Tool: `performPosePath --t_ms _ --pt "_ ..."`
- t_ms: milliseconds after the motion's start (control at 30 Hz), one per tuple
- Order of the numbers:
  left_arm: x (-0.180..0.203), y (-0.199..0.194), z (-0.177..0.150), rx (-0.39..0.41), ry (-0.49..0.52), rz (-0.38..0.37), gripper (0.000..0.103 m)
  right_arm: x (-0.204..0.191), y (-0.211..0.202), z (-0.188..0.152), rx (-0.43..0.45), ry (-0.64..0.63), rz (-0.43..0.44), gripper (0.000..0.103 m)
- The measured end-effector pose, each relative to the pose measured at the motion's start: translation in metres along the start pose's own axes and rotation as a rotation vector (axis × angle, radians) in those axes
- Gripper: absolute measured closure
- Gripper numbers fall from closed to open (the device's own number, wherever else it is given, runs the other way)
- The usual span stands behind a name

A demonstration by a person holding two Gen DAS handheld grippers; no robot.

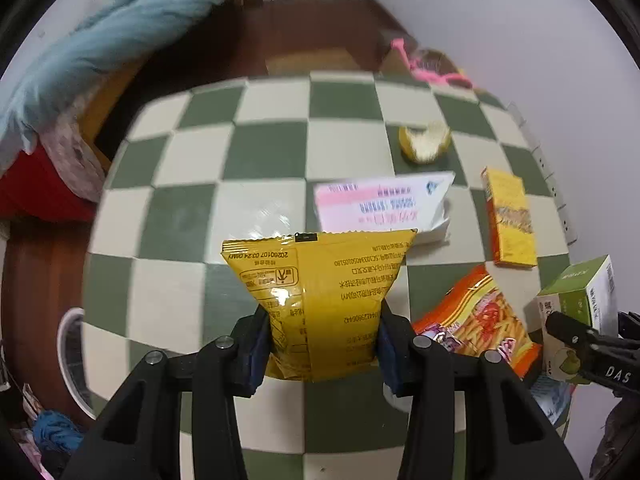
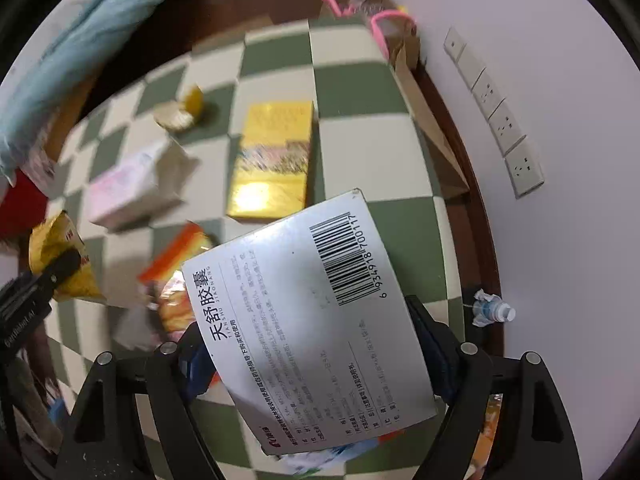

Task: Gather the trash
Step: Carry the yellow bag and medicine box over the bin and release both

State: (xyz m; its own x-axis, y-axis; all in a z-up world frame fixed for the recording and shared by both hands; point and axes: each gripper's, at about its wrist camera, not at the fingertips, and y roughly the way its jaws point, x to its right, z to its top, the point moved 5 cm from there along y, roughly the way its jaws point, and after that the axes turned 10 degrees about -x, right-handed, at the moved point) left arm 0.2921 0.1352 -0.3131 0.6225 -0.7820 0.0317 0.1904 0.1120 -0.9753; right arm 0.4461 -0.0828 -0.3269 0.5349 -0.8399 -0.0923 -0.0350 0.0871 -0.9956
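Note:
My left gripper (image 1: 322, 340) is shut on the lower end of a yellow snack bag (image 1: 320, 280), held upright above the green-and-white checked table (image 1: 272, 152). My right gripper (image 2: 312, 356) is shut on a white medicine box with a barcode (image 2: 312, 312), lifted over the table's right side. In the left wrist view that box (image 1: 580, 300) shows its green face at the right edge. The right wrist view catches the yellow bag (image 2: 60, 252) at the far left.
On the table lie an orange-red snack bag (image 1: 480, 320), a yellow carton (image 1: 510, 220), a pink-and-white box (image 1: 380, 204) and a yellow fruit peel (image 1: 424, 142). A white bin (image 1: 70, 360) stands by the table's left. A crushed bottle (image 2: 490, 310) lies near the wall.

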Motion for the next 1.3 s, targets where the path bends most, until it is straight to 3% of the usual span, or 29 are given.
performPosePath --t_ms 333,500,700,1033,1300 --pt "-0.042 -0.094 -0.011 0.177 -0.007 0.025 0.062 -0.065 -0.077 -0.036 0.157 -0.024 0.139 0.019" --pt "-0.089 -0.142 -0.028 0.255 -0.035 0.049 0.062 -0.128 -0.111 -0.05 0.213 -0.09 0.214 0.019" --pt "-0.161 -0.175 -0.055 0.289 -0.113 0.079 0.062 -0.223 -0.127 -0.069 0.222 -0.211 0.294 0.019" --pt "-0.293 -0.185 -0.107 0.29 -0.295 0.162 0.062 -0.388 -0.089 -0.106 0.127 -0.41 0.356 0.019" --pt "-0.394 -0.134 -0.146 0.181 -0.458 0.161 0.062 -0.495 -0.015 -0.126 -0.018 -0.499 0.36 0.019"
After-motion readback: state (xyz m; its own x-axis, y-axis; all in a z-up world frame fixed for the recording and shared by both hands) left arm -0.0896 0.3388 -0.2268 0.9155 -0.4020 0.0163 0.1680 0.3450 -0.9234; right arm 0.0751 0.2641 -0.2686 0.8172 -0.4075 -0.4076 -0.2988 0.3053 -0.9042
